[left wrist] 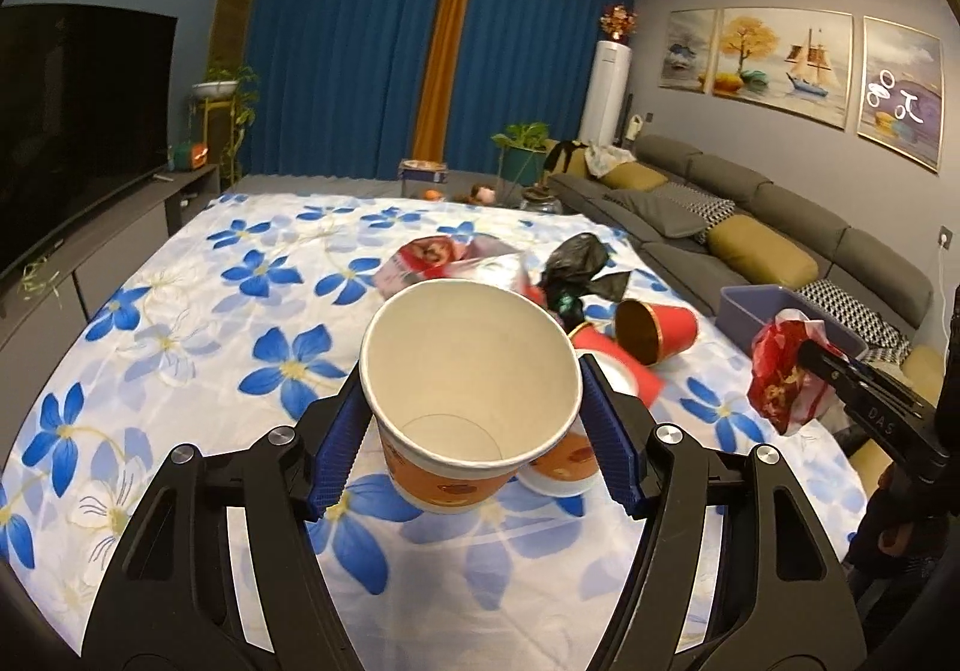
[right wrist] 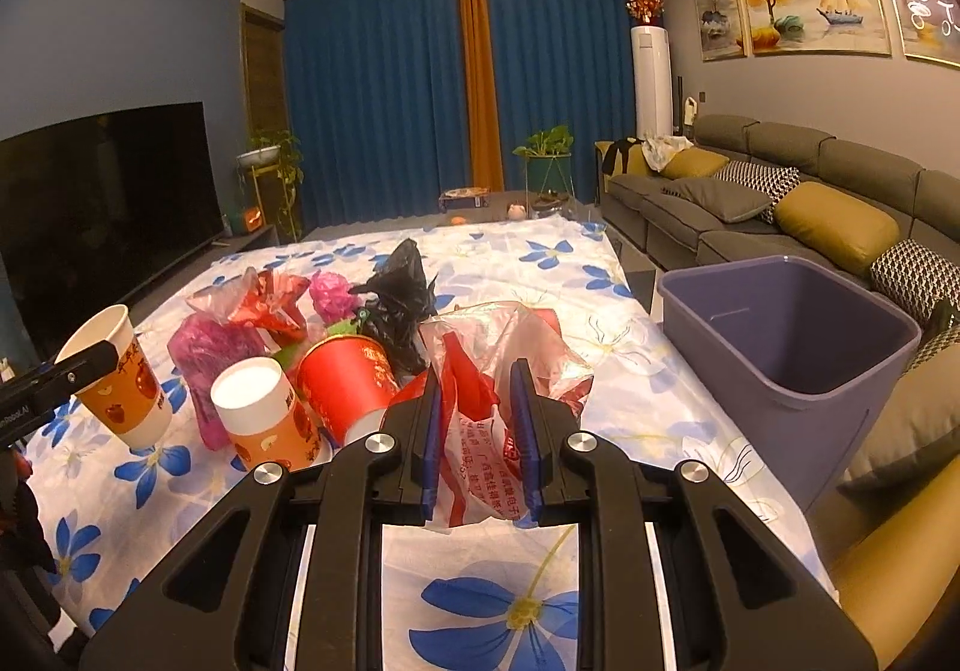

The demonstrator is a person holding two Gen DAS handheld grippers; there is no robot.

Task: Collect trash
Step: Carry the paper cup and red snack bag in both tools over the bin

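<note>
1. The left hand-held gripper point(left wrist: 474, 425) has a paper cup point(left wrist: 471, 389) squeezed between its blue pads, mouth tipped toward the camera, lifted clear of the flowered cloth point(left wrist: 198, 311) on the counter.
2. In the right wrist view, that same cup point(right wrist: 120, 377) hangs at the far left, pinched by a black finger.
3. The right hand-held gripper point(right wrist: 477, 425) is clamped on a crumpled clear plastic bag with red print point(right wrist: 480, 431), its jaws narrow, the bag bunched between the pads.
4. In the left wrist view, the bag point(left wrist: 786, 377) dangles at the right, above the cloth.
5. Still on the cloth: a second orange-printed cup point(right wrist: 264, 413) upside down, a red cup point(right wrist: 348, 383) on its side touching it, a black bag point(right wrist: 402, 293) behind, pink wrappers point(right wrist: 204, 353) to the left.
6. A purple bin point(right wrist: 798, 347) stands just off the counter's right edge, beside the grey sofa point(right wrist: 780, 191).
</note>
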